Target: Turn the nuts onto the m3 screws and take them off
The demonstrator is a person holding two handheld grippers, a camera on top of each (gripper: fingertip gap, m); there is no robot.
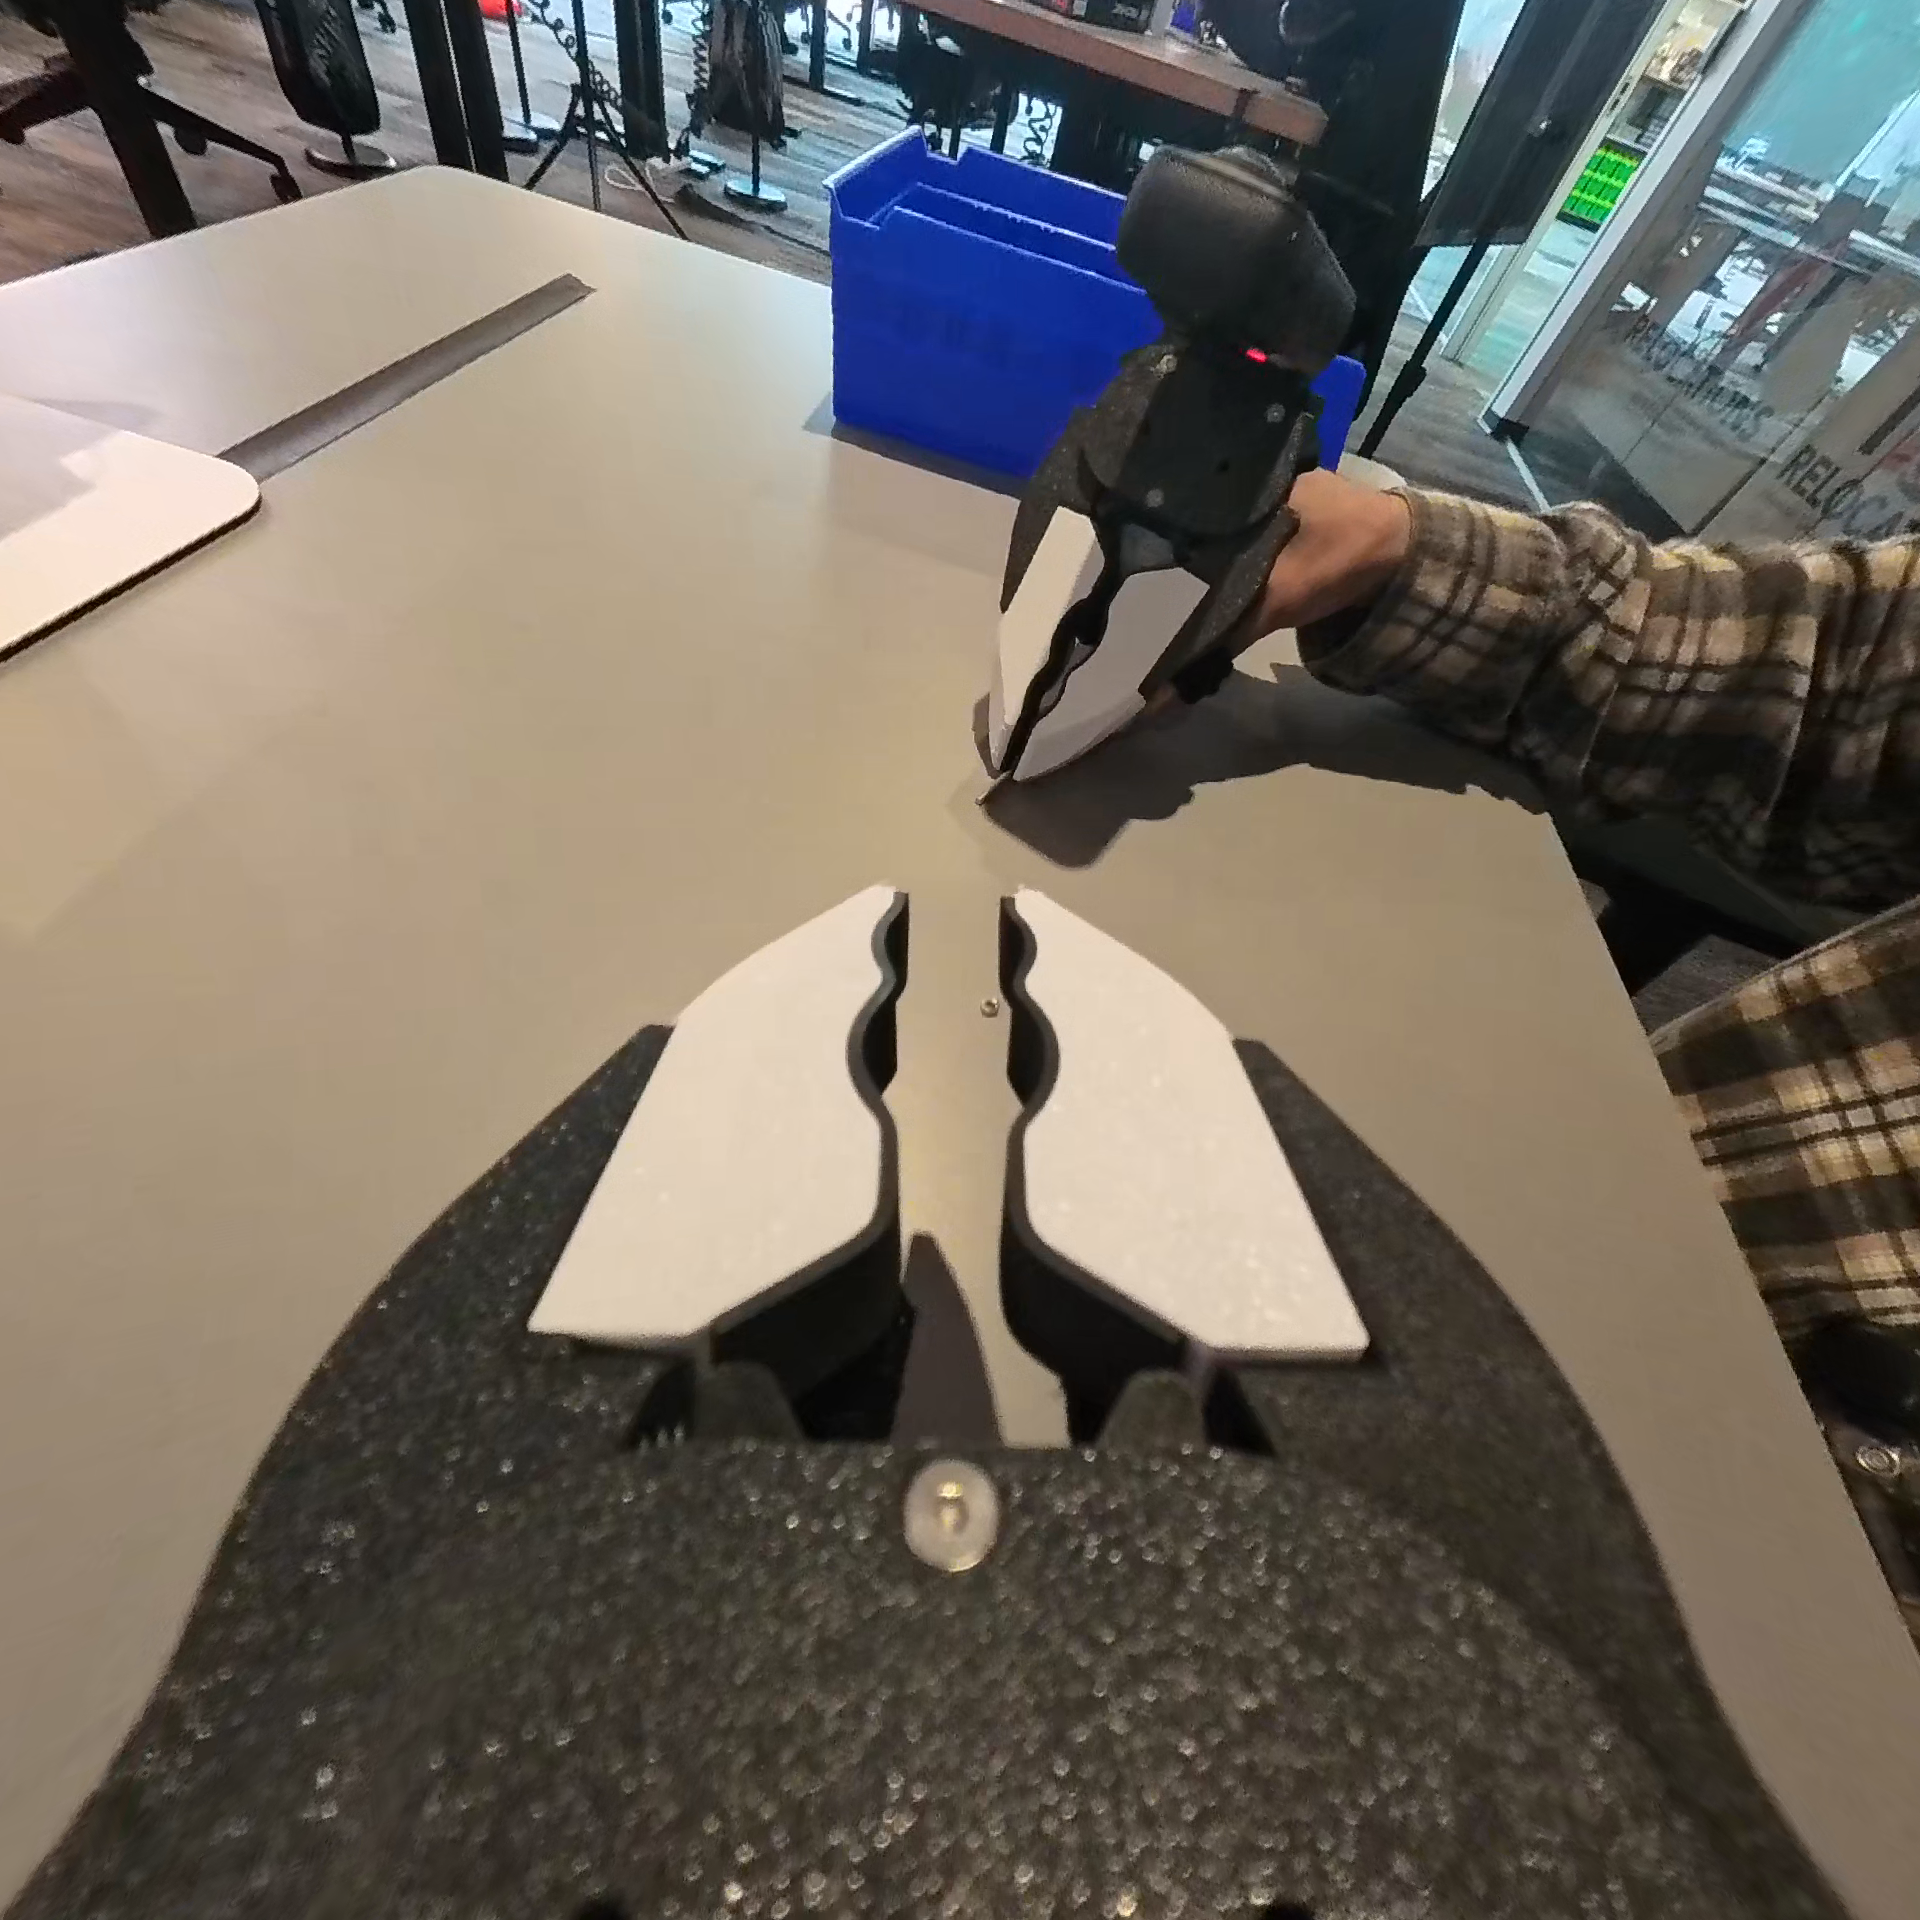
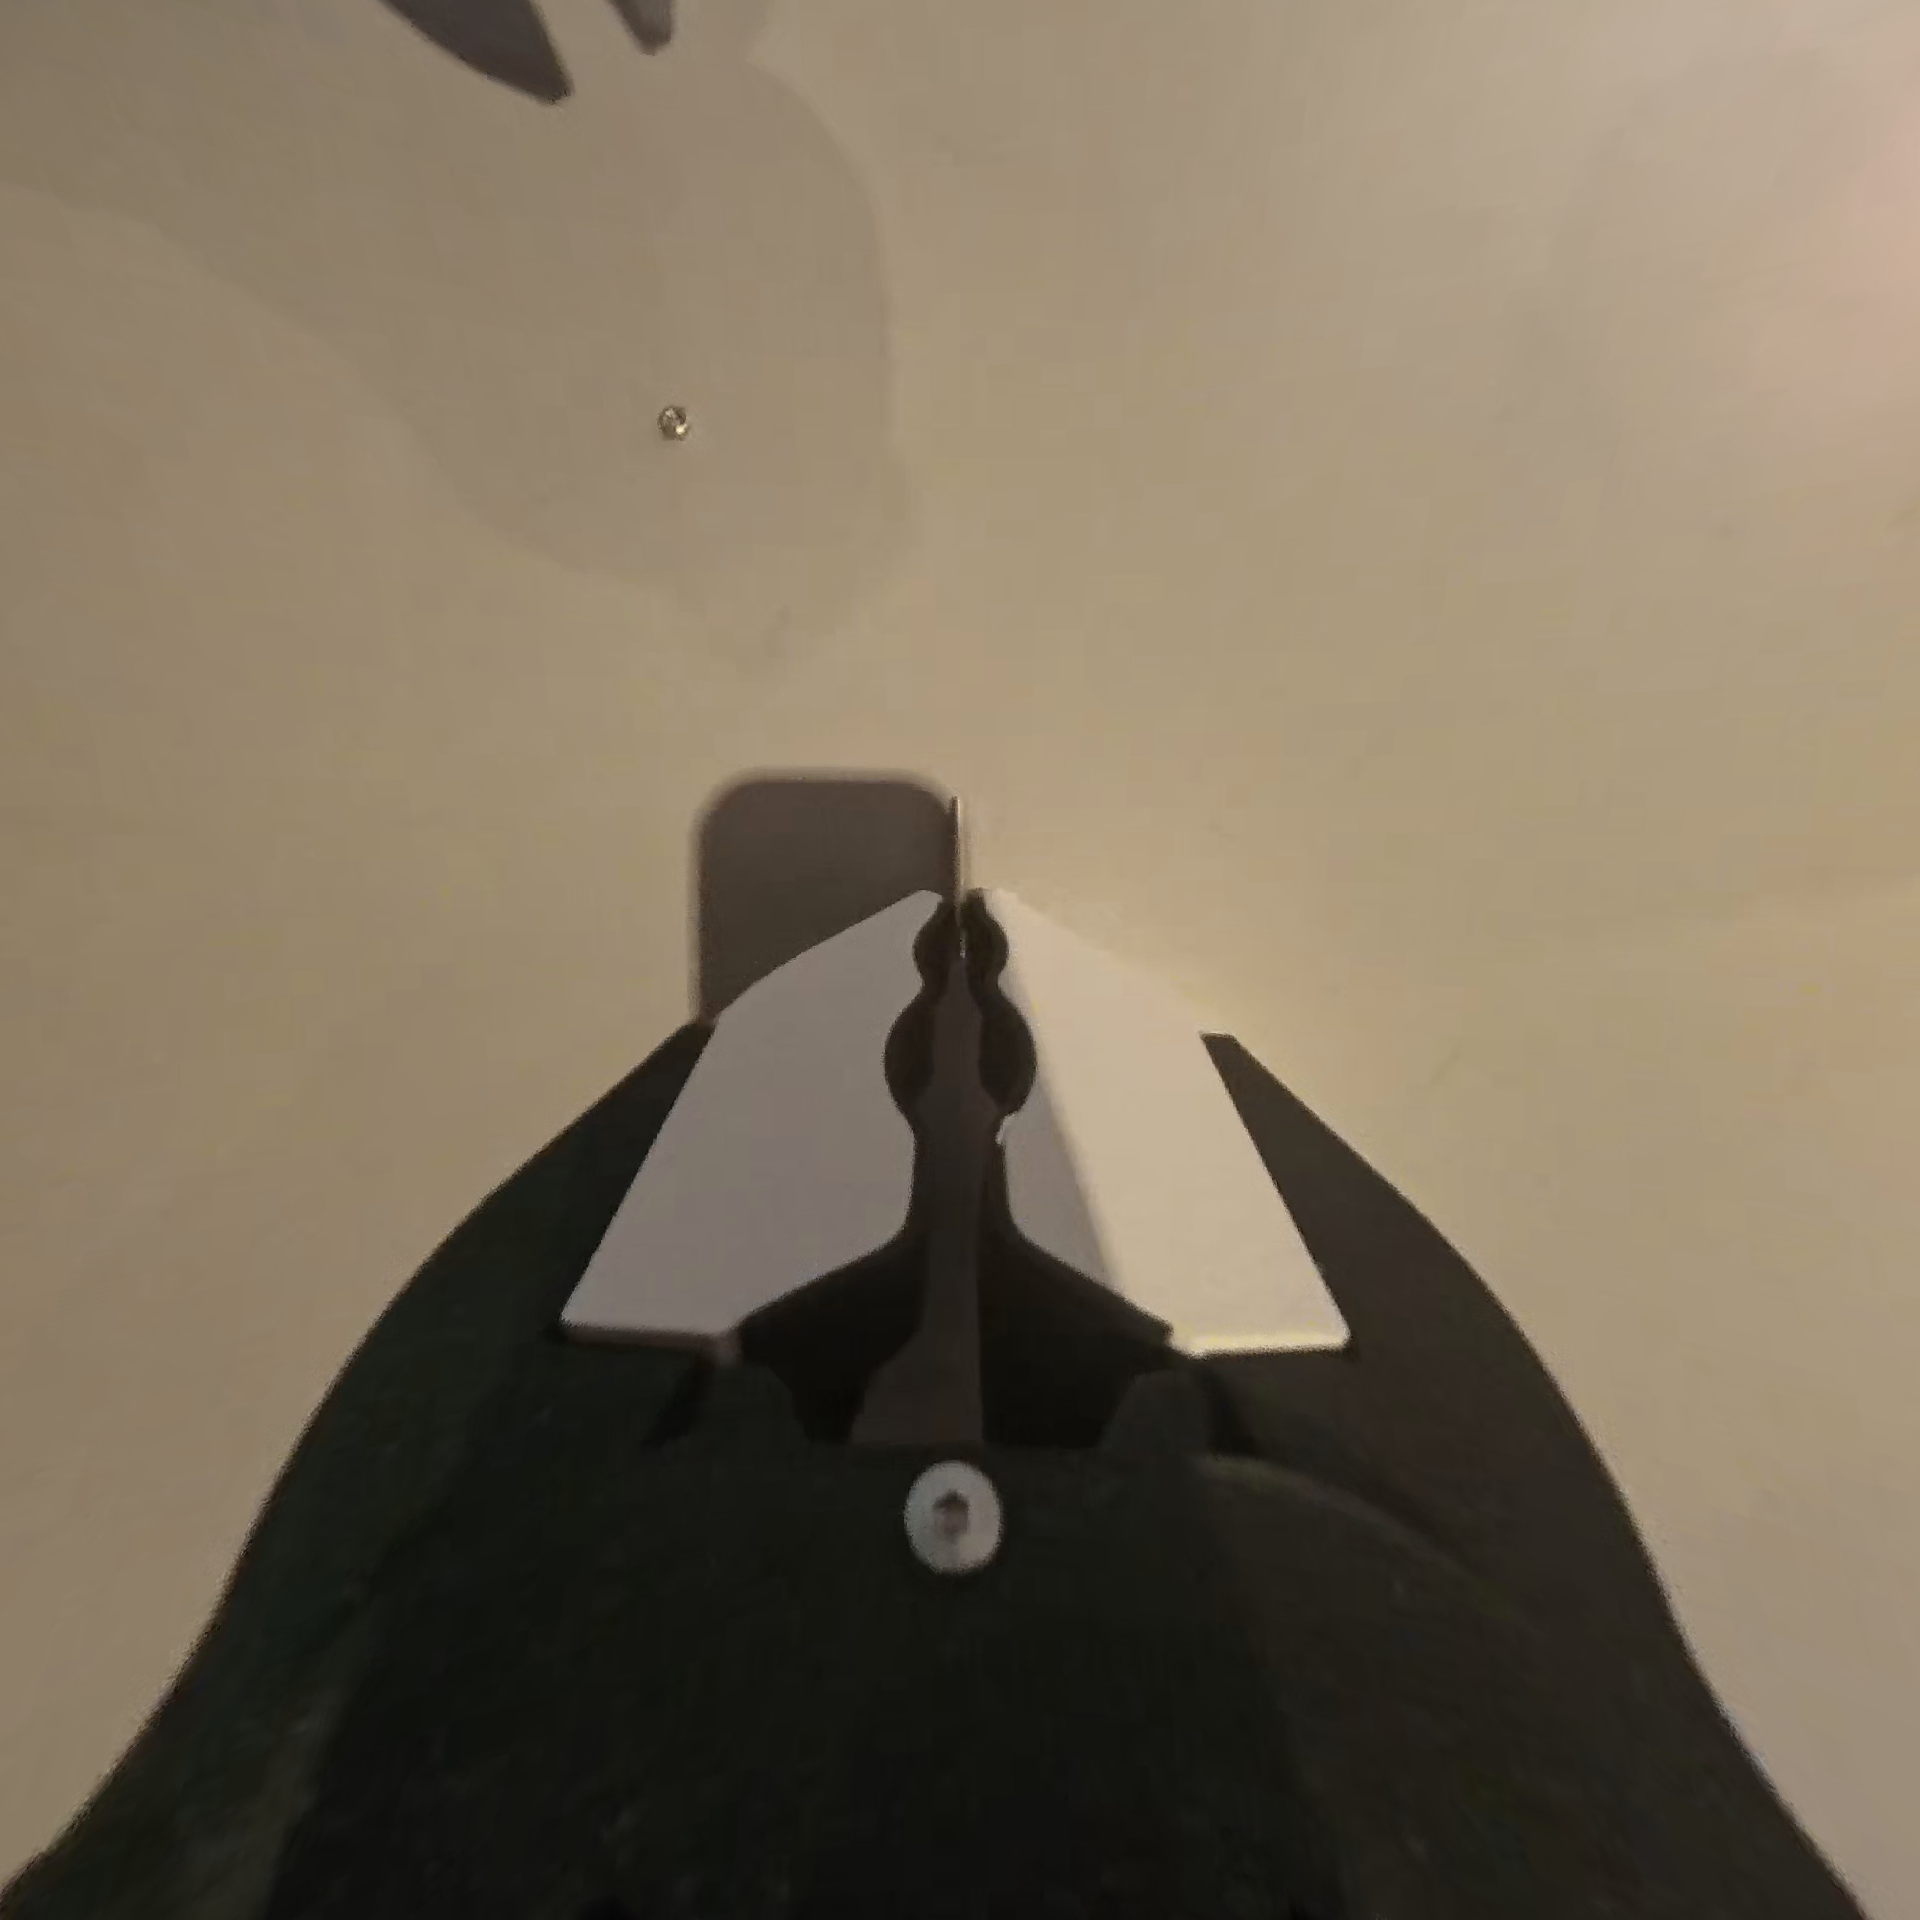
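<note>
A small brass-coloured nut (image 1: 988, 1004) lies on the grey table (image 1: 520, 675) between the fingers of my left gripper (image 1: 954, 899), nearer the right finger (image 1: 1049, 935). The fingers stand apart and do not touch the nut. My right gripper (image 2: 961, 902) is shut on a thin silver m3 screw (image 2: 956, 842), which sticks out past the fingertips. In the left wrist view the right gripper (image 1: 1006, 767) points steeply down, with the screw (image 1: 992, 787) reaching the tabletop just beyond my left fingertips. The nut also shows in the right wrist view (image 2: 673, 422), ahead and to the left.
A blue plastic bin (image 1: 966, 312) stands at the table's far edge behind the right gripper. A white board (image 1: 94, 520) lies at the far left. A person's hand and plaid sleeve (image 1: 1621, 665) hold the right gripper at the table's right edge. About 20 cm separates my left fingertips from my right.
</note>
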